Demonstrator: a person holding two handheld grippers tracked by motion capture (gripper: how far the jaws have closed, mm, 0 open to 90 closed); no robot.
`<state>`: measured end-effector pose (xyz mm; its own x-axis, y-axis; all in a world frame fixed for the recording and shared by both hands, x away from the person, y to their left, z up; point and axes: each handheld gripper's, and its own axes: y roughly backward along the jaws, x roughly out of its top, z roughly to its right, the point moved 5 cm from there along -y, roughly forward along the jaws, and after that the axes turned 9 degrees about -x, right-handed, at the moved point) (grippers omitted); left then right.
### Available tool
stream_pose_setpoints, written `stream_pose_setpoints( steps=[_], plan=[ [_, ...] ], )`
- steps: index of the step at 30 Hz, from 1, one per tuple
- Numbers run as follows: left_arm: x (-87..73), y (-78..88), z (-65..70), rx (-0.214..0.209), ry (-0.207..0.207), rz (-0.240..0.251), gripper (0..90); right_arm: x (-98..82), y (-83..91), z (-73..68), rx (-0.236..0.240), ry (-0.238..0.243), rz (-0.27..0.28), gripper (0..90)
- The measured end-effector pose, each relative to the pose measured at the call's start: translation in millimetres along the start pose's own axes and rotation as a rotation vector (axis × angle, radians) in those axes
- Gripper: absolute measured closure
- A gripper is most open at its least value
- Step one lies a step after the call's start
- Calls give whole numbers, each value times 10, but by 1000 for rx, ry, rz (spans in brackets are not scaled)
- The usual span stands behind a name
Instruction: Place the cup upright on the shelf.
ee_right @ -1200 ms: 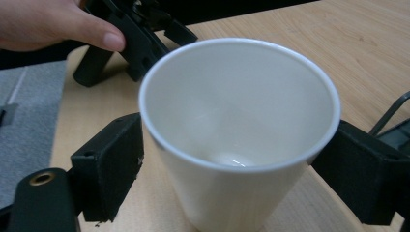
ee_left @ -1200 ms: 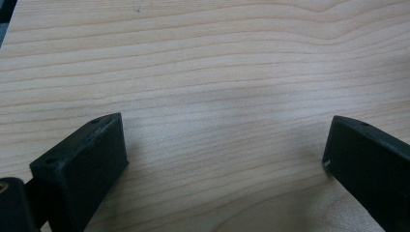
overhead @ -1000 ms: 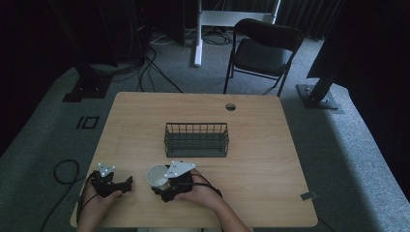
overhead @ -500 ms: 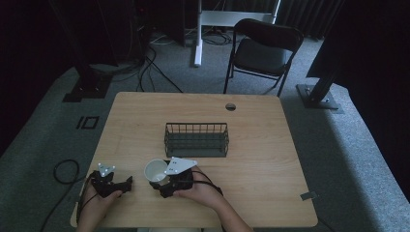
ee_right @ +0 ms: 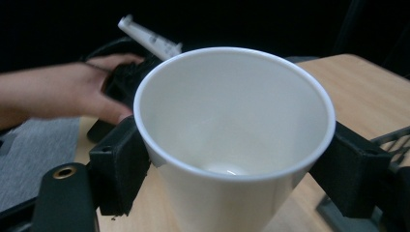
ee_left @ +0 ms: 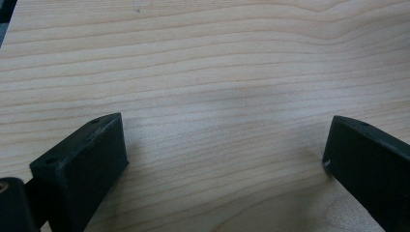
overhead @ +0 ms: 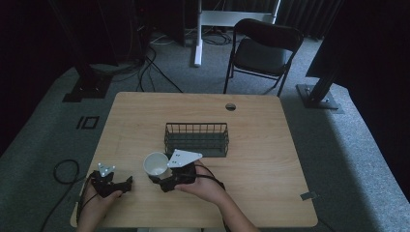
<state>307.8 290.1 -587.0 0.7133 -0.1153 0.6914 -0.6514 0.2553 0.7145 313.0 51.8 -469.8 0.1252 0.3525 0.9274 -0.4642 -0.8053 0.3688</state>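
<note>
While the left gripper [overhead: 126, 183] rests with jaws apart over bare table [overhead: 270, 159], the right gripper [overhead: 161, 182] — clamped on the white cup [overhead: 155, 164] — has carried it nearer the wire basket [overhead: 196, 138] — probably its destination.

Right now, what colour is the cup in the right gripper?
White, inside and out; the cup shows best in the right gripper view, held between the right gripper jaws.
</note>
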Motion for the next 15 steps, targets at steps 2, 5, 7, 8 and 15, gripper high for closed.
stream_pose_setpoints(
  steps=[2, 5, 7, 8, 15],
  plan=[
    [0, -1, 0, 0, 0, 0, 20, 65, 38, 66, -27, -17, 23, 202],
    [0, -1, 0, 0, 0, 0, 20, 158, 105, 171, -73, -25, 47, 202],
    [0, 0, 0, 0, 0, -1, 20, 218, 149, 248, -108, -36, 69, 202],
    [0, 0, 0, 0, 0, -1, 20, 242, 168, 284, -122, -32, 75, 202],
    [0, 1, 0, 0, 0, -2, 20, 381, 271, 571, -259, -83, 124, 203]
  ],
)
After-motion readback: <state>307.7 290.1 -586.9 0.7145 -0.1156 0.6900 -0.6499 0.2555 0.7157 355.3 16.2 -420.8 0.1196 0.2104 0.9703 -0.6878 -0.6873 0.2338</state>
